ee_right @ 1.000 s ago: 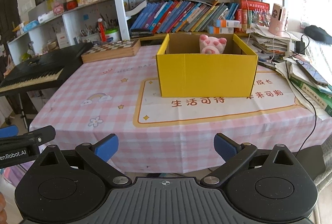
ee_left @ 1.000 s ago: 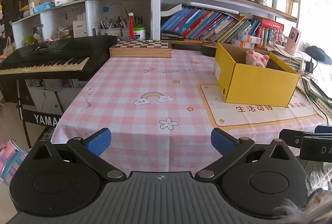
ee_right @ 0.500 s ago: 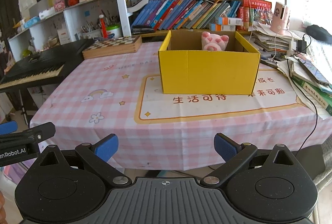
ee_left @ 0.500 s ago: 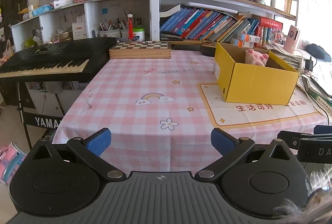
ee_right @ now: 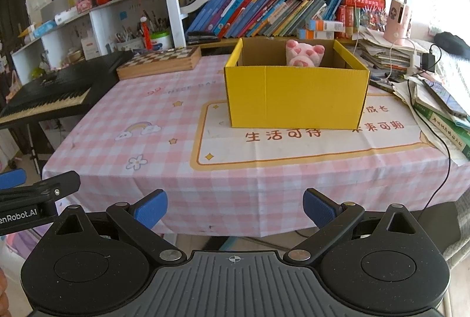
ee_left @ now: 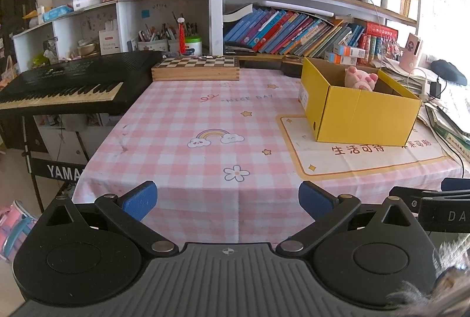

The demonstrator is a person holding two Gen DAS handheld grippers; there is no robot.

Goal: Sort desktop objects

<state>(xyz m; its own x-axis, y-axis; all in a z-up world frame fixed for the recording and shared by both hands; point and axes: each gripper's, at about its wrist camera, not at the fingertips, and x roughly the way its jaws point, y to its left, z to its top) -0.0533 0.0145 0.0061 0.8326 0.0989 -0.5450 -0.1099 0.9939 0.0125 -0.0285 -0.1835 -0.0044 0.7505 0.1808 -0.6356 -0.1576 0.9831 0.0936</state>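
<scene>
The pink plush pig toy sits inside the open yellow cardboard box, above centre in the right wrist view and at the right of the left wrist view, with only its upper part showing above the rim. It looks soft and light, so it should squash under pressure and not slip; a hold across the rounded body would likely serve better than one on a foot. The box itself looks stiff but thin-walled and probably light, best taken by a side wall near the rim. The left tool and the right tool both hang at the near edge of the pink checked worktop, fingers spread wide, gripping nothing.
</scene>
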